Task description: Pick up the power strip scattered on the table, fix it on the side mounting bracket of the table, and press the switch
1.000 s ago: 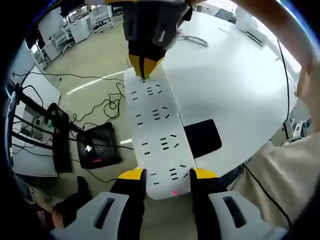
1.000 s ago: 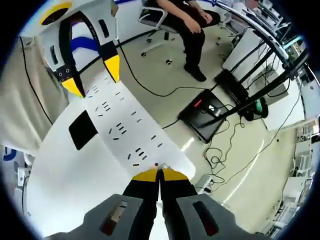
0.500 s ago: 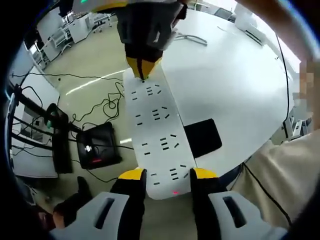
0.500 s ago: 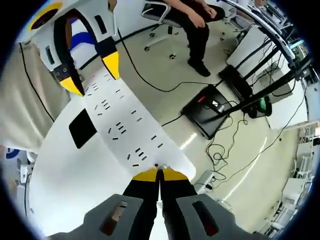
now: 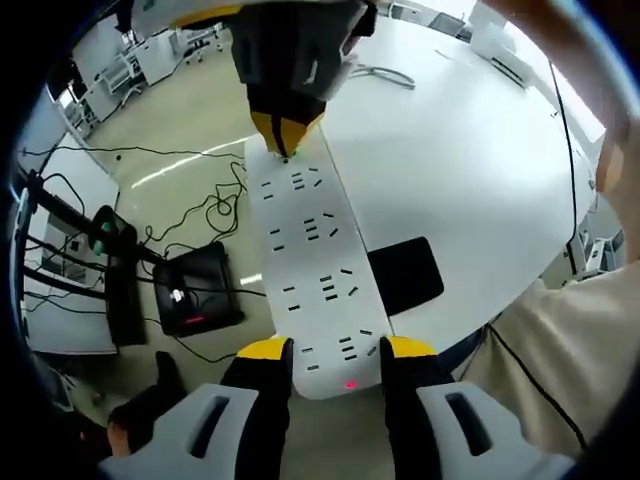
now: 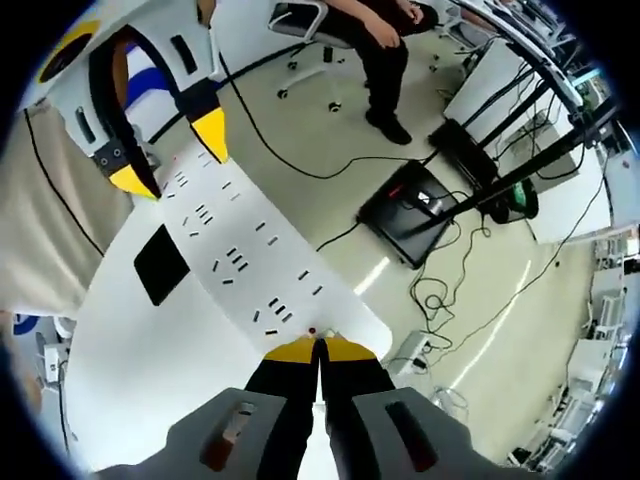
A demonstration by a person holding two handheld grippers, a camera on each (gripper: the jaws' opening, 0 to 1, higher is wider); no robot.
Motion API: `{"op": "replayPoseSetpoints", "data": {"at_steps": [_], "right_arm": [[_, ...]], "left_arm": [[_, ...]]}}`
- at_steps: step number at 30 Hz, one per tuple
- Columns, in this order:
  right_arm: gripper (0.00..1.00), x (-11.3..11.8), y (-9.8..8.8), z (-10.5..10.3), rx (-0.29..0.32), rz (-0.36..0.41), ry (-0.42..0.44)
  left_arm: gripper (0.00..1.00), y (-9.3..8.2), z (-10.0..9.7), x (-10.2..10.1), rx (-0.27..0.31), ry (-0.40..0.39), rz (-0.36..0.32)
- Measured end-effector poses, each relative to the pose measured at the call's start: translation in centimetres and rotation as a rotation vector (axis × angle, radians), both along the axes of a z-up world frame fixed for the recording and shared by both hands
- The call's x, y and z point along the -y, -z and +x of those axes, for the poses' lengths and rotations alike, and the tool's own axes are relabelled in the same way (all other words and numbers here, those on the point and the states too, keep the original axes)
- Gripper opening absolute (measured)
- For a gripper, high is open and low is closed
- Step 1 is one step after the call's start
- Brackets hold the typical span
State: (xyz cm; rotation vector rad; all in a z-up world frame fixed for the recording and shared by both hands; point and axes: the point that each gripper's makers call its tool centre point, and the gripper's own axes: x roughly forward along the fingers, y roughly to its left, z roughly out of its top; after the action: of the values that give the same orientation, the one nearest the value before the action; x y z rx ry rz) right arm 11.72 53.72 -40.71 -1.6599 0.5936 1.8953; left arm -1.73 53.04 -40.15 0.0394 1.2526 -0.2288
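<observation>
A long white power strip (image 5: 315,260) lies along the table's edge, partly out over the floor. My left gripper (image 5: 337,352) is shut on its near end, one yellow-tipped jaw on each long side, beside a small red light (image 5: 350,384). My right gripper (image 5: 286,135) is shut, its tips together and touching the strip's far end. In the right gripper view the shut right gripper (image 6: 318,349) rests its tips on the strip (image 6: 240,262) by a red dot. The left gripper (image 6: 170,152) clasps the far end.
The white round table (image 5: 470,170) carries a black pad (image 5: 405,275) beside the strip. On the floor below are a black box (image 5: 195,292), loose cables (image 5: 215,205) and a black stand (image 5: 110,270). A seated person (image 6: 385,40) is beyond. A beige sleeve (image 5: 560,340) is at right.
The right gripper view has drifted slightly. The strip and both grippers keep their places and grips.
</observation>
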Motion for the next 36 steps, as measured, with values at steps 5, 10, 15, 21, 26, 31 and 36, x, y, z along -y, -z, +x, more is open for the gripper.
{"op": "replayPoseSetpoints", "data": {"at_steps": [5, 10, 15, 21, 26, 31, 36], "right_arm": [[0.03, -0.1, -0.5, 0.1, 0.013, 0.028, 0.039], [0.03, 0.1, -0.8, 0.0, -0.009, 0.075, 0.088], [0.04, 0.2, -2.3, -0.4, -0.063, 0.184, 0.187], [0.04, 0.5, -4.7, 0.2, -0.095, 0.329, 0.297], [0.05, 2.1, -6.7, 0.7, -0.104, 0.430, 0.371], [0.06, 3.7, -10.0, 1.0, -0.124, 0.586, 0.458], [0.06, 7.6, -12.1, 1.5, -0.104, 0.671, 0.507]], "left_arm": [[0.40, 0.0, 0.0, 0.0, 0.003, -0.003, -0.004], [0.40, 0.0, 0.0, 0.0, 0.007, -0.006, -0.005], [0.40, 0.0, 0.0, 0.1, 0.010, -0.010, -0.009], [0.40, 0.1, -0.1, 0.2, 0.008, -0.009, -0.009], [0.40, 0.0, -0.1, 0.3, 0.014, -0.011, -0.008], [0.40, 0.0, -0.2, 0.4, 0.028, -0.012, -0.014], [0.40, -0.1, -0.4, 0.5, 0.073, -0.027, -0.021]]}}
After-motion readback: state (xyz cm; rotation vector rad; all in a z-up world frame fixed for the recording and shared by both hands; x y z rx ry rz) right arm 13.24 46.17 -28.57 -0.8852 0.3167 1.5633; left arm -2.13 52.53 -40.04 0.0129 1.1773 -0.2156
